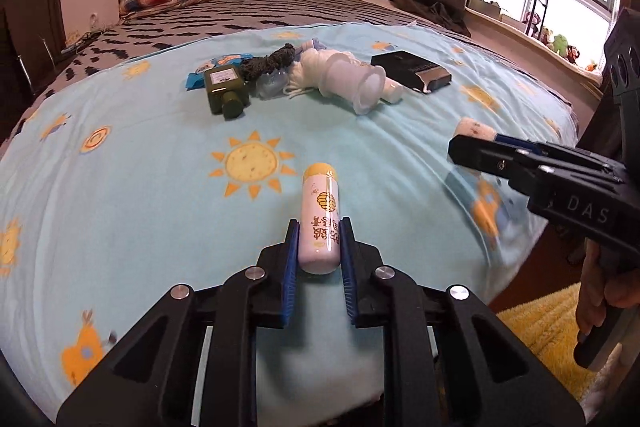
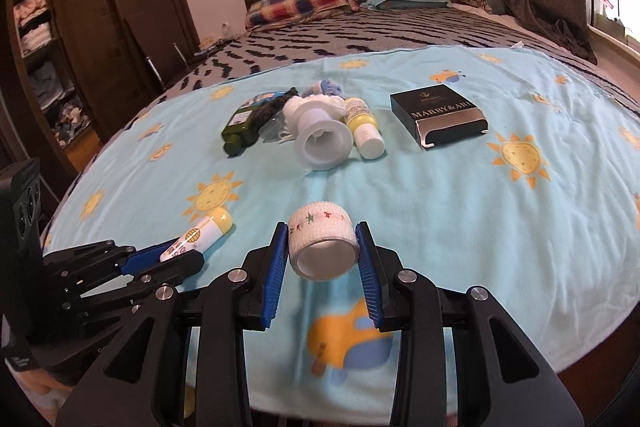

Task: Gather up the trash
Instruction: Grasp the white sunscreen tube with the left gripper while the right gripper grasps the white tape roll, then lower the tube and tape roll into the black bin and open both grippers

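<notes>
So both tongs have something in them right now. The left tongs (image 1: 319,247) are clamped on a white tube with a yellow cap (image 1: 319,217), cap pointing away from the tongs, beehive print on the side. The right tongs (image 2: 322,253) are squeezing a roll of white bandage tape (image 2: 322,245), open core facing the camera, held just above the light blue sun-print blanket (image 2: 480,227) on the bed. Out ahead of both tongs there's a little heap: green bottle (image 2: 240,129), white plastic cup on its side (image 2: 320,141), small yellow bottle with a white cap (image 2: 364,127), some white string and dark yarn. A black MARRY&ARI box (image 2: 438,115) sits ahead and right of the right tongs, apart from the heap.
</notes>
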### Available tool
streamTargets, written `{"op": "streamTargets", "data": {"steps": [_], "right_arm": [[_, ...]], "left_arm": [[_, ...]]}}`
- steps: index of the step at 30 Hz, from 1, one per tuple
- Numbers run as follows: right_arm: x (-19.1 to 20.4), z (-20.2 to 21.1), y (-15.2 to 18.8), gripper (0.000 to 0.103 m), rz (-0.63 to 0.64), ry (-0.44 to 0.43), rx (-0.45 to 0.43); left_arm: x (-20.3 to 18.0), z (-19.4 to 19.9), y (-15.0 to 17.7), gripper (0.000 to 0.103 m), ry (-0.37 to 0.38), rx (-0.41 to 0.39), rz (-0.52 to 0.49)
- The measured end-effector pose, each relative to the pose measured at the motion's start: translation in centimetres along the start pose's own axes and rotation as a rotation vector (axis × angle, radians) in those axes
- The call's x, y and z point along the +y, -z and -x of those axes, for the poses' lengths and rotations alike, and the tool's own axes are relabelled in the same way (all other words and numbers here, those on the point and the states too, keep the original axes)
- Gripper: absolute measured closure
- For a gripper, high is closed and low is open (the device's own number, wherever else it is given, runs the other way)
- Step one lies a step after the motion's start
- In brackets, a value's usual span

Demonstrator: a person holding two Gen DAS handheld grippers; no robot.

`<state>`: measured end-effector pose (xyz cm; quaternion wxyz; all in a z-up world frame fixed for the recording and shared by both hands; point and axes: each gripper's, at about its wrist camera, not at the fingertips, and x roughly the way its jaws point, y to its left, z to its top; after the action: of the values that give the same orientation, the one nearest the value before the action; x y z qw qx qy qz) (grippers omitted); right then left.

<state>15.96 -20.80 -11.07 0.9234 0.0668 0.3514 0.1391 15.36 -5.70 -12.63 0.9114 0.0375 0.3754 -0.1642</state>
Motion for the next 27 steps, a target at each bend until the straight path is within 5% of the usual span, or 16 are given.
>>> {"op": "streamTargets", "data": {"steps": [15, 27], "right_arm": [[3.9, 6.1, 7.8, 0.068, 0.039, -0.028, 0.024], [3.9, 4.4, 14.3, 0.068, 0.001, -0.007, 0.153]], "left_arm": [[-1.2, 8.4, 8.3, 0.085, -0.003, -0.042, 0.034], [-2.5, 6.3, 14.5, 0.085, 0.036, 0.109, 0.02]]}}
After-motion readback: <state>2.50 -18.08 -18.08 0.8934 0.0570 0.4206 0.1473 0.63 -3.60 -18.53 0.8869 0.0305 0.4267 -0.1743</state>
